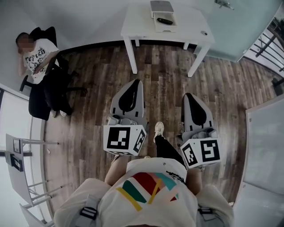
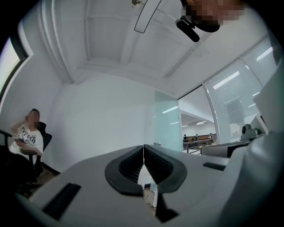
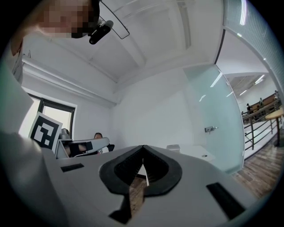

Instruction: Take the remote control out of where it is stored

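Note:
A dark remote control [image 1: 165,21] lies on a flat pale box [image 1: 164,23] on the white table [image 1: 142,24] at the far side of the room. Behind it stands a grey box [image 1: 161,6]. Both grippers are held at waist height over the wooden floor, well short of the table. My left gripper [image 1: 136,81] is shut with nothing in it, its jaws meeting at the tip [image 2: 143,147]. My right gripper [image 1: 187,95] is likewise shut and empty [image 3: 143,147]. The table's white top [image 3: 195,153] shows beyond the right jaws.
A person sits on a black chair [image 1: 42,95] at the far left by the wall. White frames [image 1: 17,155] stand at the left edge. A white panel [image 1: 266,146] is at the right, with a railing [image 1: 266,44] behind. A glass door [image 3: 211,128] stands right of the table.

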